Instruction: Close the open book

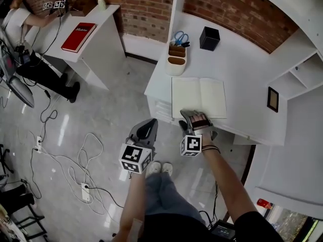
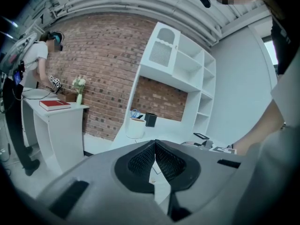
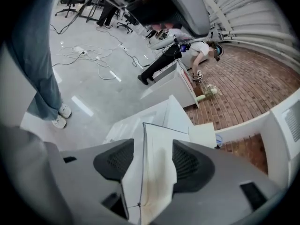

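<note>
Right tongs (image 3: 153, 159) apart over open book (image 1: 199, 97), maybe touching, left tongs (image 2: 155, 145) together

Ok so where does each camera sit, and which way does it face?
Head view: on the person's head, aimed steeply down at the open book on the desk; shows both forearms, left claw, right claw, jeans, shoes.
Left gripper view: on the left claw, facing the brick wall; jaws together, empty; the person's arm at right.
Right gripper view: on the right claw, looking along the book; jaws apart, pages between; jeans, shoes at left.
Shared: head and left gripper views both show the red book.
</note>
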A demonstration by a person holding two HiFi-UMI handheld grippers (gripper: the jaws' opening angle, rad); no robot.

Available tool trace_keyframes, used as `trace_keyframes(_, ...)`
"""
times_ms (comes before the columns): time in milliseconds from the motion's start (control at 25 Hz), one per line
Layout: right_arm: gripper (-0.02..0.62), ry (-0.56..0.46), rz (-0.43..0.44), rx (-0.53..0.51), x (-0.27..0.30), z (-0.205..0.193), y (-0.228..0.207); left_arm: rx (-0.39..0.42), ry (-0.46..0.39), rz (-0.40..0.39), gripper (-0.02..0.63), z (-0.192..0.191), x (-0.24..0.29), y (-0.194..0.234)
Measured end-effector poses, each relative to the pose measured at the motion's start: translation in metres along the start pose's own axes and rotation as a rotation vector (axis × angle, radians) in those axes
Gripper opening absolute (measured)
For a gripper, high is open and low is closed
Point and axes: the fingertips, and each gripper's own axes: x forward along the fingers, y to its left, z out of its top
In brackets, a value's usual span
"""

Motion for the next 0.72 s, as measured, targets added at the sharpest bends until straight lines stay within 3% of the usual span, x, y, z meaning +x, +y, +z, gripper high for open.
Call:
trace_keyframes(200, 0.221, 0.038, -0.021, -0.034, 0.013, -0.003, 0.002, -0.003, 0.005, 0.015, 0.008, -0.006, -0.006, 0.003)
trace_keyframes(400, 0.121, 0.064, -0.042, -0.038, 0.015, -0.004, 0.004, -0.006, 0.003, 0.016, 0.008, -0.007, -0.010, 0.004)
trace_keyframes(720, 0.048, 0.037, -0.122, 0.073, -0.001, -0.001, -0.011, -0.009, 0.000, 0.008, 0.008, -0.005, -0.011, 0.002)
